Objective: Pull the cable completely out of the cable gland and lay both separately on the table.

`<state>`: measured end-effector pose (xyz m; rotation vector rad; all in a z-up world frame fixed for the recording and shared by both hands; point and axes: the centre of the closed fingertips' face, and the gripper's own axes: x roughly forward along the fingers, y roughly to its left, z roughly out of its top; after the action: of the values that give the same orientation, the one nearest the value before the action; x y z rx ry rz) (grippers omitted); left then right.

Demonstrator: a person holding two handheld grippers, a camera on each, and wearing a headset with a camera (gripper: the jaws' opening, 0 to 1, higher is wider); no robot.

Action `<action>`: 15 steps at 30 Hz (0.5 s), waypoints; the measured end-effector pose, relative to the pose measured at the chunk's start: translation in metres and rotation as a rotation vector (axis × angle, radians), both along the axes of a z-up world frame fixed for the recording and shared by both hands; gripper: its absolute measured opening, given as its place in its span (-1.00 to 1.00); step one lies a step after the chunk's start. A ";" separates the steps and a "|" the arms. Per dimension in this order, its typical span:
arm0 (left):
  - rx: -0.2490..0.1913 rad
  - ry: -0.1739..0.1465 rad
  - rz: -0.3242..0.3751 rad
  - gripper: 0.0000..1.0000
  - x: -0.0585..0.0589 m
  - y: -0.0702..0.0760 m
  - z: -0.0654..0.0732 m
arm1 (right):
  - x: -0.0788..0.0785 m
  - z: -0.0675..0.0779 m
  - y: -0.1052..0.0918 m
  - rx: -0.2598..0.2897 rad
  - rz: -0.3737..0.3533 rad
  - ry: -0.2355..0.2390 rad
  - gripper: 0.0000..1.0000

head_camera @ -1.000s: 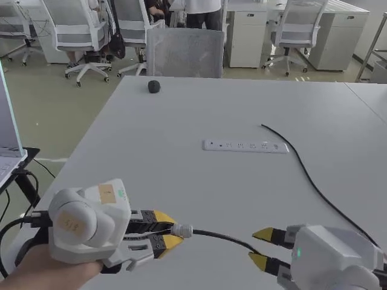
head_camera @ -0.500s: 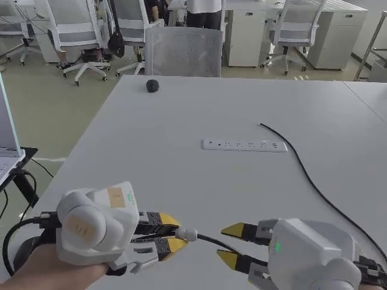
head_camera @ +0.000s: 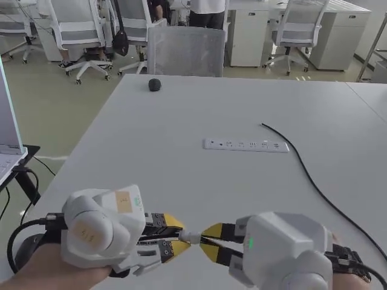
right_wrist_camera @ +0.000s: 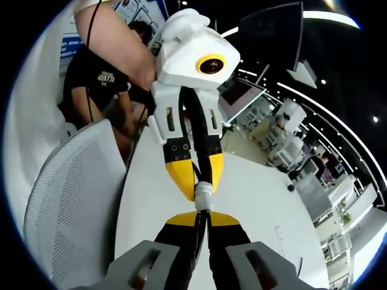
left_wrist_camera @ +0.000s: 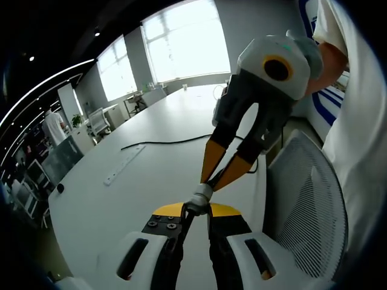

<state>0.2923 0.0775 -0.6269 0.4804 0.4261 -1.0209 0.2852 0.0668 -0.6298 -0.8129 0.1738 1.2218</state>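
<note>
A small white cable gland (head_camera: 190,237) sits on the end of a black cable (head_camera: 308,176) near the table's front edge. My left gripper (head_camera: 174,237) is shut on the gland's body, seen between its yellow tips as the gland (left_wrist_camera: 200,196). My right gripper (head_camera: 209,241) faces it from the right, tips almost touching the left ones, shut on the cable right beside the gland (right_wrist_camera: 204,196). The cable's stretch under the right gripper is hidden. Its long part runs back across the table to a free end near the power strip.
A white power strip (head_camera: 246,145) lies mid-table. A small black round object (head_camera: 155,85) rests near the far edge, in front of a grey mesh chair (head_camera: 186,51). A laptop (head_camera: 8,142) stands off the table's left side. Office chairs and cabinets stand beyond.
My right gripper has slid left along the cable up to the gland and its jaws have come together. The left gripper has kept its hold, shifting slightly right.
</note>
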 end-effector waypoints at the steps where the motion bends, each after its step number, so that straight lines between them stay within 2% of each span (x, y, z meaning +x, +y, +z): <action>1: -0.001 0.001 -0.001 -0.71 0.000 0.000 0.000 | 0.000 -0.001 0.000 0.000 0.002 0.001 -0.99; 4: -0.009 0.000 0.000 -0.71 -0.001 0.000 0.000 | 0.001 0.000 0.000 0.012 -0.007 0.027 -1.00; 7: -0.011 -0.001 0.008 -0.71 0.001 0.003 0.001 | 0.003 -0.001 -0.003 0.006 -0.015 0.030 -1.00; 15: -0.028 -0.004 0.052 -0.71 0.007 0.021 0.007 | 0.012 -0.001 -0.022 0.005 -0.068 0.059 -1.00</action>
<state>0.2994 0.0989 -0.6198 0.4437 0.4184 -0.9750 0.2973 0.0449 -0.6305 -0.7612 0.2449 1.1830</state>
